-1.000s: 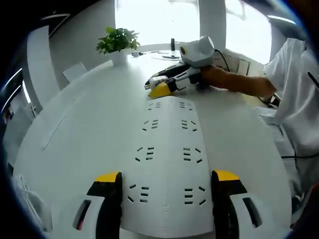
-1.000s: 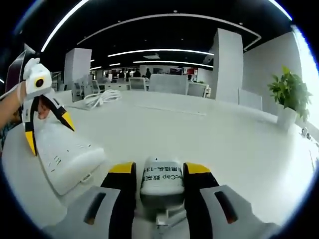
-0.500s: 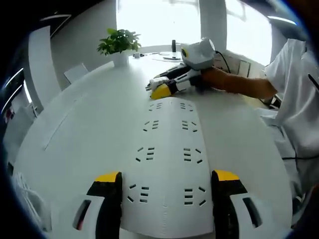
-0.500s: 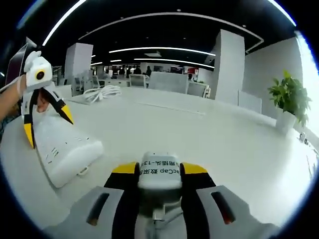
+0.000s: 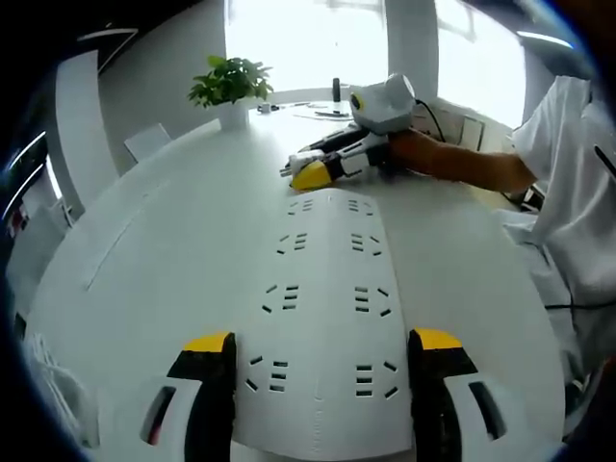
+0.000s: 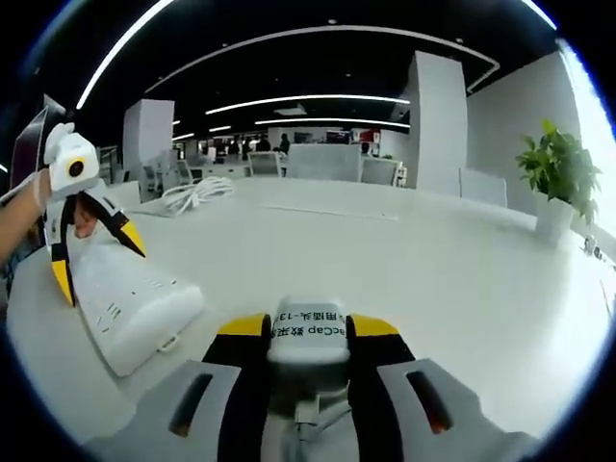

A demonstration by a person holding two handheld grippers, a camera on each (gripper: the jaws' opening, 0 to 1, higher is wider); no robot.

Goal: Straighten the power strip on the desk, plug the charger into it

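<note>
Lying flat on the white bench is one long white power strip, smooth plastic with two rows of small dark slots. In the left gripper view it runs up the middle of the picture. The left hand-held gripper has its two yellow-tipped jaws spread wide on either side of the strip's near end, and I cannot tell if they touch it.

At the far end of the strip, in the upper middle, the right hand-held gripper rests low on the bench, held by a hand.

In the right gripper view, the right hand-held gripper is clenched on one small white charger, a blocky thing with dark print on its front. The power strip sits at the lower left, apart from the charger, with the left hand-held gripper over it.

One potted plant stands at the upper left of the left gripper view. One coil of white cable lies far back on the bench.
</note>
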